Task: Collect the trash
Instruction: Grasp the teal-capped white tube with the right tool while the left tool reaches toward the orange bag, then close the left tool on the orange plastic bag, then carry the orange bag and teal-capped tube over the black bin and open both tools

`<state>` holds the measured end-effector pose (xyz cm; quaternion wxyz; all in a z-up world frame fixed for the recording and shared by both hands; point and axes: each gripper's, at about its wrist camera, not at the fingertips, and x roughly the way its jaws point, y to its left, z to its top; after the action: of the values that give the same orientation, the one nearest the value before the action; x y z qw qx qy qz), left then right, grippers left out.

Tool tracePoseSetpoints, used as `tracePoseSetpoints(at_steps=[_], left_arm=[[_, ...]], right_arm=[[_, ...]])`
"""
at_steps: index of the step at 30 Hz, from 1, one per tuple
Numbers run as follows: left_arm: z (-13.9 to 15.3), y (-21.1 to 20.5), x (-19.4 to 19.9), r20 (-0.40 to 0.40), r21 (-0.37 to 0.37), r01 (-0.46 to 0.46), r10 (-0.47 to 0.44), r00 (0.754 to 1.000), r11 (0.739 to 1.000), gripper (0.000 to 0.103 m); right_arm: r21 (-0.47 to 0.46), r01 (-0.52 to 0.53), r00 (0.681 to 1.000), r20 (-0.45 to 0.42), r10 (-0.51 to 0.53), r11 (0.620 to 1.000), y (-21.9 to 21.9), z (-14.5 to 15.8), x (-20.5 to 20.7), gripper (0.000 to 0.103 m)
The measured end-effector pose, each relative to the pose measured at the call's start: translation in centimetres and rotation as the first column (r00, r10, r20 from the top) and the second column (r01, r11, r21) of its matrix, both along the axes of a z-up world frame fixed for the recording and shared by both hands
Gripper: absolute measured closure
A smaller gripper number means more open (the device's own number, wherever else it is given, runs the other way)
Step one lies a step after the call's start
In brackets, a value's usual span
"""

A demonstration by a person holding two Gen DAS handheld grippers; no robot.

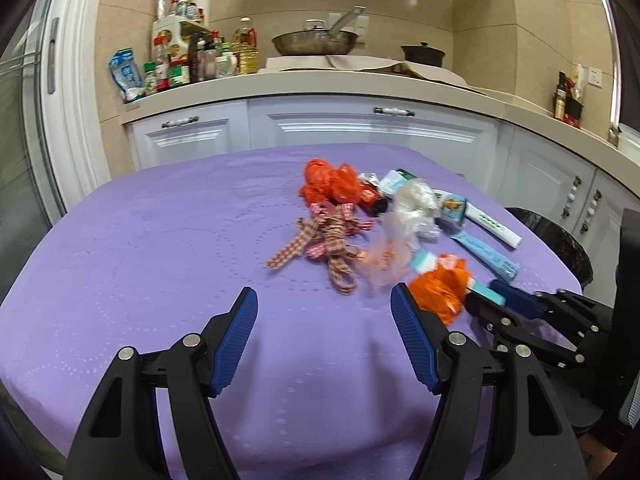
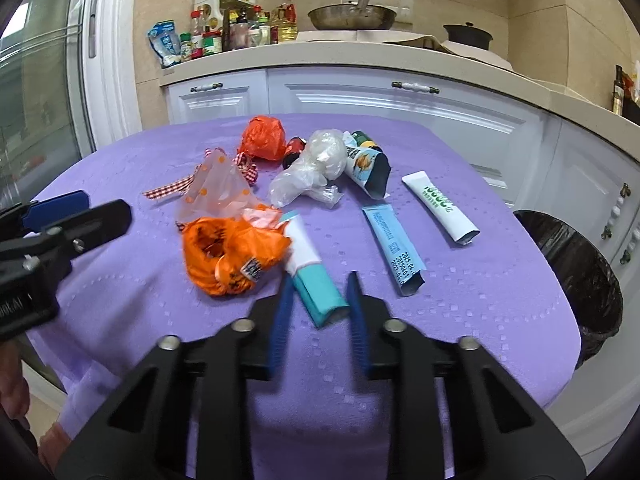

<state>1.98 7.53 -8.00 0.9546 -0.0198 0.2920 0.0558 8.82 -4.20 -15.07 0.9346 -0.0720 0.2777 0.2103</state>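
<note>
Here, crumpled glossy orange wrapper (image 2: 232,254).

Both tongs look alike. The left tongs (image 1: 324,304) and right tongs (image 2: 319,294) have matte black plastic arms with triangular cut-outs, round silver pivot screws, and long blue ribbed pads. In the right wrist view, bare skin (image 2: 12,380) shows at the lower left edge.
</note>
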Motion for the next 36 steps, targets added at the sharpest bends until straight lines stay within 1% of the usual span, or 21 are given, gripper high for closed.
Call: tracePoseSetpoints(at_steps=[1,6,9,13,18,19,20,22,24,26,33,34,36], left_arm=[[0.0,-0.2,0.0,0.001,0.003,0.005,-0.005,1.0,1.0,0.036],[-0.1,-1.4,0.0,0.01,0.023,0.039,-0.039,0.999,0.999,0.036],[0.1,-2.1,-0.2,0.026,0.027,0.049,-0.05,0.998,0.998,0.036],[0.1,-3.8,0.2,0.038,0.046,0.091,-0.093,0.995,0.995,0.036],[-0.3,-6.3,1.6,0.038,0.082,0.153,-0.156,0.987,0.985,0.036],[-0.6,-6.7,1.9,0.033,0.092,0.164,-0.168,0.985,0.982,0.038],[-0.8,-7.1,2.1,0.027,0.097,0.171,-0.174,0.984,0.98,0.043],[-1.4,-7.7,2.7,0.011,0.11,0.183,-0.185,0.983,0.977,0.045],[-1.8,-8.1,2.9,0.012,0.129,0.178,-0.181,0.983,0.976,0.048],[-2.1,-8.2,3.0,0.01,0.139,0.173,-0.176,0.984,0.975,0.063],[-2.1,-8.3,2.6,0.029,0.148,0.166,-0.172,0.985,0.975,0.065],[-2.0,-8.3,2.4,0.035,0.148,0.165,-0.172,0.985,0.975,0.074],[-1.6,-8.3,2.2,0.043,0.145,0.162,-0.17,0.985,0.976,0.074]], right_arm=[[0.003,-0.007,1.0,-0.001,0.007,1.0,-0.1,0.0,-0.1,0.089],[0.019,-0.011,1.0,0.006,0.01,1.0,-0.8,0.5,-0.8,0.09],[0.032,-0.002,0.999,0.034,0.001,0.999,-1.5,1.4,-1.6,0.09],[0.05,0.021,0.996,0.081,-0.025,0.999,-2.9,2.9,-2.6,0.09],[0.064,0.069,0.992,0.101,-0.075,0.996,-4.9,3.8,-3.1,0.09],[0.068,0.08,0.991,0.099,-0.086,0.994,-5.3,3.8,-3.1,0.09],[0.071,0.088,0.991,0.098,-0.094,0.994,-5.7,3.8,-3.1,0.09],[0.076,0.103,0.989,0.095,-0.11,0.992,-6.3,3.7,-3.1,0.09],[0.083,0.116,0.989,0.085,-0.123,0.99,-7.0,3.4,-3.0,0.09],[0.091,0.13,0.987,0.079,-0.137,0.987,-7.6,3.2,-2.9,0.09],[0.106,0.157,0.983,0.075,-0.165,0.982,-8.6,2.9,-2.9,0.09],[0.108,0.161,0.983,0.075,-0.169,0.981,-8.8,2.9,-2.8,0.09],[0.108,0.166,0.982,0.076,-0.175,0.98,-8.9,3.1,-2.8,0.09]])
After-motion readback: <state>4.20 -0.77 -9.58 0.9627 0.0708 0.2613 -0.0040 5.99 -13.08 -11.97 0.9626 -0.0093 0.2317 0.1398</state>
